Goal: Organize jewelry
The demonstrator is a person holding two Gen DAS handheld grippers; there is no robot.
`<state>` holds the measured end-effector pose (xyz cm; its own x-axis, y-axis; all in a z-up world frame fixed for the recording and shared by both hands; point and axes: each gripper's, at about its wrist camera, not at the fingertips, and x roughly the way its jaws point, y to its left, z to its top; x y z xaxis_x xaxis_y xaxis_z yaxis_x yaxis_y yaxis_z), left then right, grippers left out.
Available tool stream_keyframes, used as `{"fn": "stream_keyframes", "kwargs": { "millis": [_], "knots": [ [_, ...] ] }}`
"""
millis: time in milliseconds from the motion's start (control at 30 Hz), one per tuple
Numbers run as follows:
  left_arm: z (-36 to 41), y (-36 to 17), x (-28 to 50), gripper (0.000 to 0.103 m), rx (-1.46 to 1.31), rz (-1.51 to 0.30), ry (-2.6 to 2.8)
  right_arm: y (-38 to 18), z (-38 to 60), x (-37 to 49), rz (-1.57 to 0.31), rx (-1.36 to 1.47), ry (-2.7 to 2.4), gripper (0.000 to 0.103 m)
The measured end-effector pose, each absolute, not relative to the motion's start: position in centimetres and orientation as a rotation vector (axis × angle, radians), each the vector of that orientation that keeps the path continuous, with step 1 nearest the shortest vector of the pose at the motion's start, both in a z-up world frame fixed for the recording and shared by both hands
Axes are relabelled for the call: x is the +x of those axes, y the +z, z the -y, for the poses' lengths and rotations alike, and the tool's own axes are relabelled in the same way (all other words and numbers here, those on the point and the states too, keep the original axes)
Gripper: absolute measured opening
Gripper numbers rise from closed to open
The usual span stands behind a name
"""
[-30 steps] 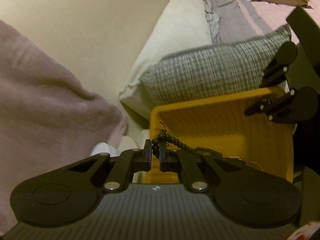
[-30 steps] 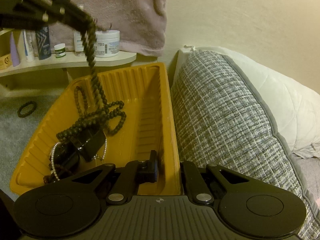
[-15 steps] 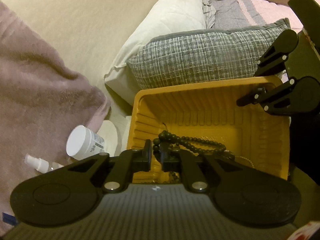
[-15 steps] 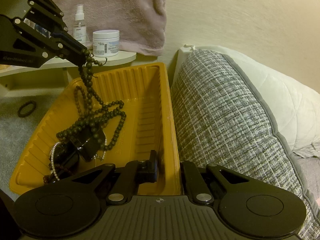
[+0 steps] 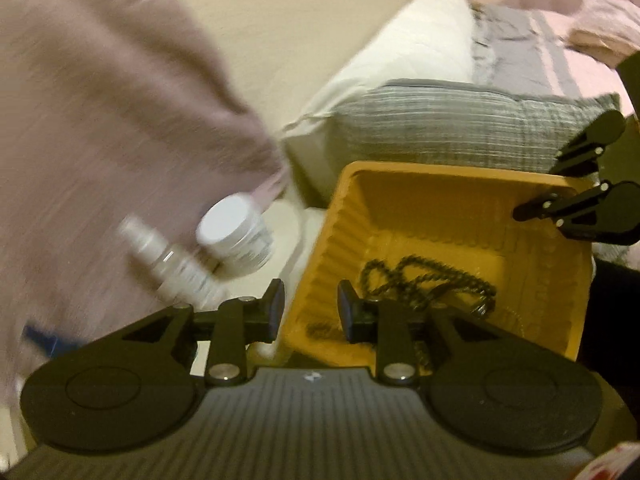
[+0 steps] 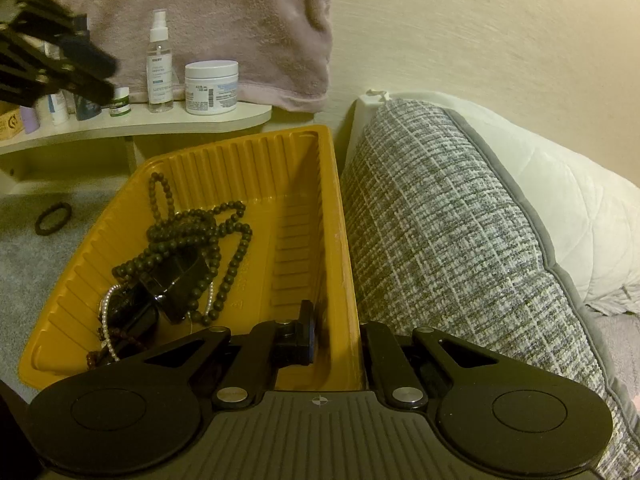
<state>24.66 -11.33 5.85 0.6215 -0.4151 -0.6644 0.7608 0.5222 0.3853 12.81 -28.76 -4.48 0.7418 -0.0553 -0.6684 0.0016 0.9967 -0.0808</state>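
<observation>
A yellow ribbed tray [image 6: 248, 152] [image 5: 400, 168] lies beside a grey pillow. In it sits a long dark bead necklace [image 6: 192, 232] [image 5: 424, 280], heaped over a black band [image 6: 176, 280] and a pearl strand [image 6: 106, 320]. My left gripper [image 5: 310, 304] hovers off the tray's left corner. Its jaws are opening with nothing between them. It shows blurred at the top left of the right wrist view [image 6: 92, 76]. My right gripper [image 6: 336, 328] [image 5: 536, 190] is shut on the tray's right wall, one finger inside and one outside.
A dark bracelet [image 6: 53, 219] lies on the grey carpet left of the tray. Behind stands a low shelf [image 6: 160, 124] with a spray bottle [image 6: 160, 68], a white jar [image 6: 211, 87] and small bottles, under a hanging pink towel [image 6: 224, 20]. The grey woven pillow [image 6: 440, 240] presses against the tray's right side.
My left gripper has let go of the bead necklace, which now lies wholly in the tray. The gripper swung left toward the shelf with its jaws parting. The right gripper kept still.
</observation>
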Motion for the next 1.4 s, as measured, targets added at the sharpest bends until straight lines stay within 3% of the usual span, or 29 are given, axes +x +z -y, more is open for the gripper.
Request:
{"fn": "stream_keyframes", "kwargs": {
  "millis": [267,533,667,1067,1233,1400],
  "knots": [
    [4.0,5.6,23.2,0.028,0.548,-0.589,-0.551,-4.4,28.6,12.8,-0.734,-0.082,-0.034,0.007],
    [-1.9,2.1,19.6,0.034,0.388,-0.626,-0.360,-4.6,28.7,12.8,-0.735,-0.079,-0.039,0.007],
    [-3.5,-0.4,17.4,0.041,0.290,-0.664,-0.290,-4.7,28.7,12.8,-0.737,-0.076,-0.040,0.007],
    [-4.3,-6.3,12.7,0.043,0.240,-0.678,-0.215,-4.6,28.8,12.6,-0.735,-0.078,-0.027,0.007],
    [-4.1,-7.9,12.4,0.041,0.239,-0.703,-0.219,-4.7,28.8,12.6,-0.741,-0.081,-0.030,0.007],
    [-4.1,-8.8,12.7,0.023,0.209,-0.707,-0.215,-4.7,28.8,12.7,-0.745,-0.086,-0.029,0.007]
  ]
}}
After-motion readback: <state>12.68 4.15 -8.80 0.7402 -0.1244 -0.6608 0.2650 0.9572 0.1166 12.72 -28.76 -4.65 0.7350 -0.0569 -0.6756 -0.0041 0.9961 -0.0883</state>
